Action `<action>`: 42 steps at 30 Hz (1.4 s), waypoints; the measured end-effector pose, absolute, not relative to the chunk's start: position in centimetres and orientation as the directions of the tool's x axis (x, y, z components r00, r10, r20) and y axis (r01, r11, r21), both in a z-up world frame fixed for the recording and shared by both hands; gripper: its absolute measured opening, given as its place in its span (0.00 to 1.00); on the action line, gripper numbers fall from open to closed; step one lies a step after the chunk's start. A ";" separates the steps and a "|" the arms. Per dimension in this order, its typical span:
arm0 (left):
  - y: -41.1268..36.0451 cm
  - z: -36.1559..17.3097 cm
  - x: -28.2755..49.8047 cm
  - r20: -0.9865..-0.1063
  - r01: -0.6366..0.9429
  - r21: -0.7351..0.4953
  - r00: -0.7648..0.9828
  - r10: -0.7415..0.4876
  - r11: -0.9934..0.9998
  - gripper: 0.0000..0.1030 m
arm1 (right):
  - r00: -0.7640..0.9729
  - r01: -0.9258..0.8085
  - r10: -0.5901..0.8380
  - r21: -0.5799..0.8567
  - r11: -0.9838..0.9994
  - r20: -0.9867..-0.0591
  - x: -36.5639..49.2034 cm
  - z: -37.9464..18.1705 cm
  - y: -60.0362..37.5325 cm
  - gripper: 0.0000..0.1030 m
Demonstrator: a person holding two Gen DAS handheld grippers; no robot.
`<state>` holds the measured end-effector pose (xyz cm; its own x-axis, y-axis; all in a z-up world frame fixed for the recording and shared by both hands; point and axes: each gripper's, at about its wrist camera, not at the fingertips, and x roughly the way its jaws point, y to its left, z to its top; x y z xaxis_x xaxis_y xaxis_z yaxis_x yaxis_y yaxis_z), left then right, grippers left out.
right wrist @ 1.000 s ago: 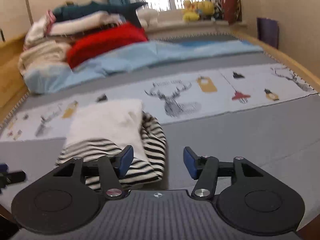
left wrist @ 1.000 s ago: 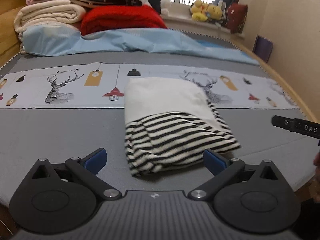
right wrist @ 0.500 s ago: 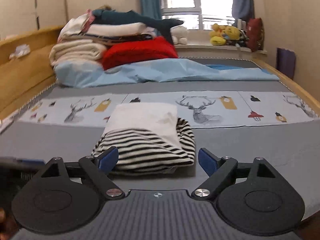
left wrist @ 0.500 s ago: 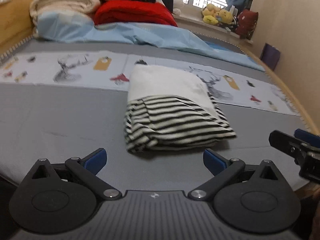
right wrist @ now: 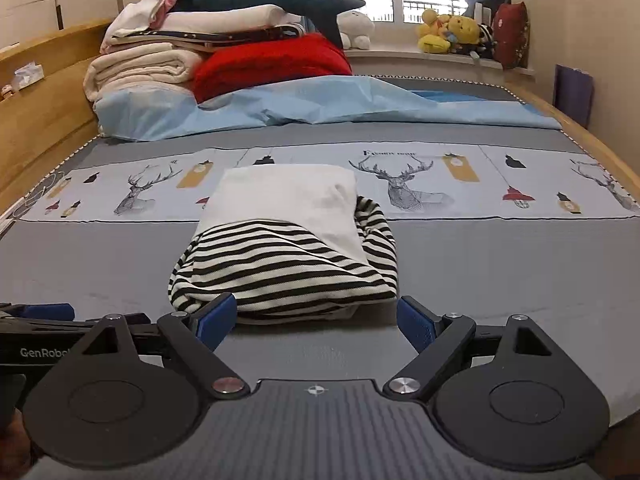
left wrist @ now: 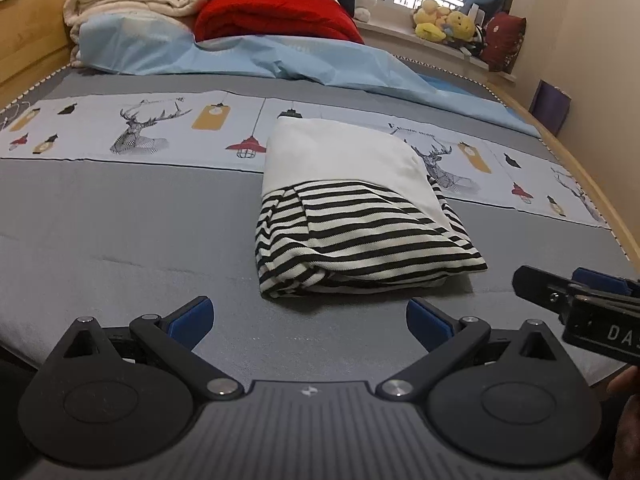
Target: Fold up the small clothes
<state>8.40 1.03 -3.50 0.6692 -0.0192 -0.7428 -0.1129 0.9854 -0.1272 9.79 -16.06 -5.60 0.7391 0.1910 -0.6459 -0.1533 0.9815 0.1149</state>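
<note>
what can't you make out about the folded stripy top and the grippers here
- Folded garment, both views: sleeves and collar tucked inside the folds, so its type is unclear.
- Its underside, both views: hidden against the bed.
- Right gripper, left wrist view: cut off by the right edge.
- Left gripper, right wrist view: cut off by the left edge, partly behind the right gripper's fingers.

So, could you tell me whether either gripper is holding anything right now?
Nothing is held: the left gripper and right gripper are open, clear of the folded garment.
</note>
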 end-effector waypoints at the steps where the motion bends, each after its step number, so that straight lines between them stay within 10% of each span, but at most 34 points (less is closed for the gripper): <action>1: 1.0 -3.5 8.4 -0.744 -0.111 -0.129 0.668 -0.022 0.985 1.00 | 0.738 -0.155 0.192 0.114 0.981 -0.647 9.8 -5.6 -16.0 0.85; 42: 0.7 -3.5 8.5 -0.740 -0.109 -0.132 0.672 -0.025 0.985 1.00 | 0.725 -0.205 0.232 0.119 0.972 -0.649 9.9 -5.8 -15.0 0.85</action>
